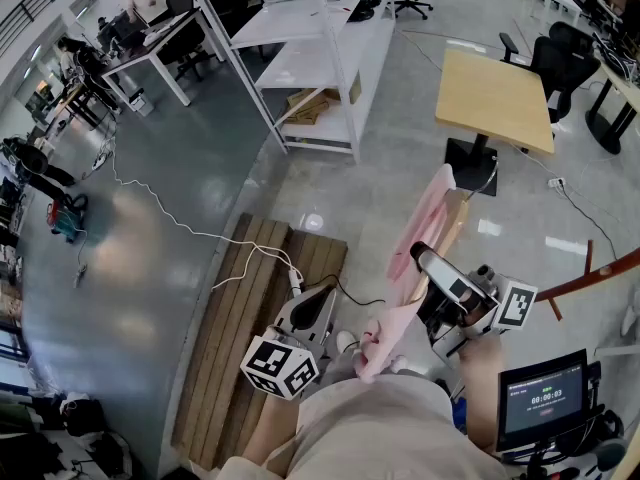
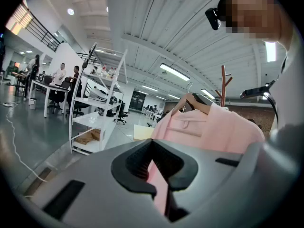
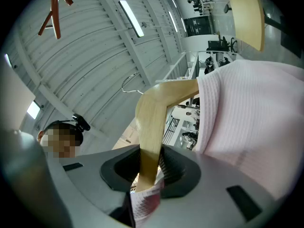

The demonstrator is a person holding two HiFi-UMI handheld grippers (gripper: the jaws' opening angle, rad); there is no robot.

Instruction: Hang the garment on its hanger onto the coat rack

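My left gripper (image 2: 159, 175) closed tight on the cloth of the pink garment (image 2: 209, 127), my right gripper (image 3: 147, 172) clamped on one wooden arm of the hanger (image 3: 156, 108), garment held in the air between both, coat rack (image 2: 223, 84) behind it, apart.

Bright, even light from ceiling strip lights (image 3: 132, 17); glare patch on floor (image 1: 315, 221); fisheye black corners; near foreground blurred.
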